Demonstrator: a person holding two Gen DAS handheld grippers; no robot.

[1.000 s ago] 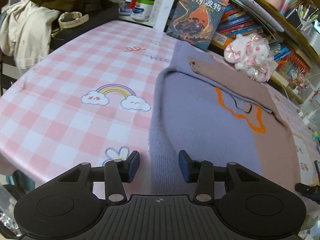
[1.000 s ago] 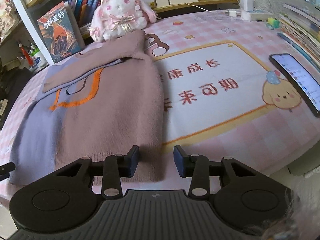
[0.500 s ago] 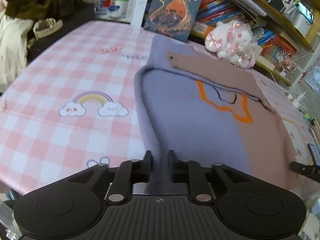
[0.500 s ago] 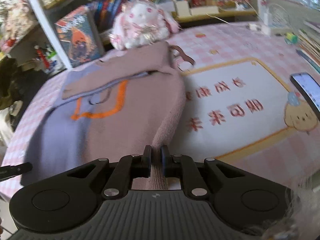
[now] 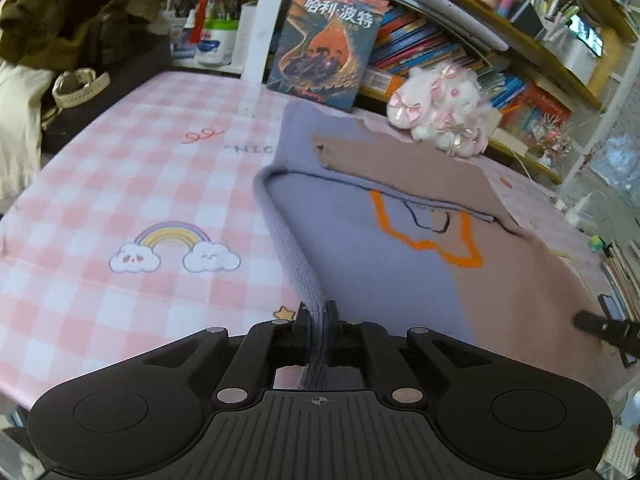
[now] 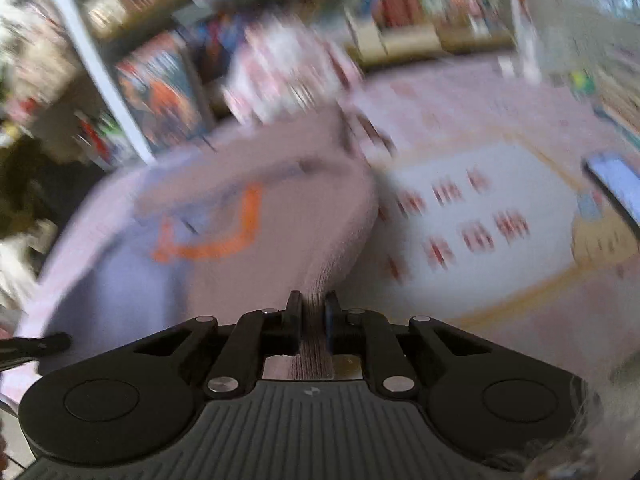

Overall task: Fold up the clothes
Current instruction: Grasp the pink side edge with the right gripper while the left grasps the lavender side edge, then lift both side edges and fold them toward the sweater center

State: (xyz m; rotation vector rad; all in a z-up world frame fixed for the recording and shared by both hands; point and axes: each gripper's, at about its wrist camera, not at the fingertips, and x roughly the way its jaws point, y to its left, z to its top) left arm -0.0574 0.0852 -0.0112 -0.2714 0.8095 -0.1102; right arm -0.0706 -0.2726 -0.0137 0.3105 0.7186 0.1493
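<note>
A two-tone sweater [image 5: 360, 264], lilac on its left half and dusty pink on its right, with an orange outline on the chest, lies on the pink checked table cover [image 5: 120, 184]. A sleeve is folded across its top. My left gripper [image 5: 318, 312] is shut on the lilac ribbed hem corner, which rises off the table between the pads. In the blurred right wrist view my right gripper [image 6: 313, 304] is shut on the pink hem corner of the sweater [image 6: 240, 280], also lifted. The tip of the right gripper [image 5: 600, 324] shows at the sweater's far side.
A book [image 5: 324, 44] and a white plush rabbit [image 5: 440, 108] stand behind the sweater, below crowded shelves. A phone [image 6: 616, 184] lies at the table's right edge. A watch [image 5: 80, 84] and piled clothes [image 5: 60, 8] are at the far left.
Both grippers went from open astride the hem to shut on it. The two hem corners have lifted off the table, and the right wrist view has swung and blurred.
</note>
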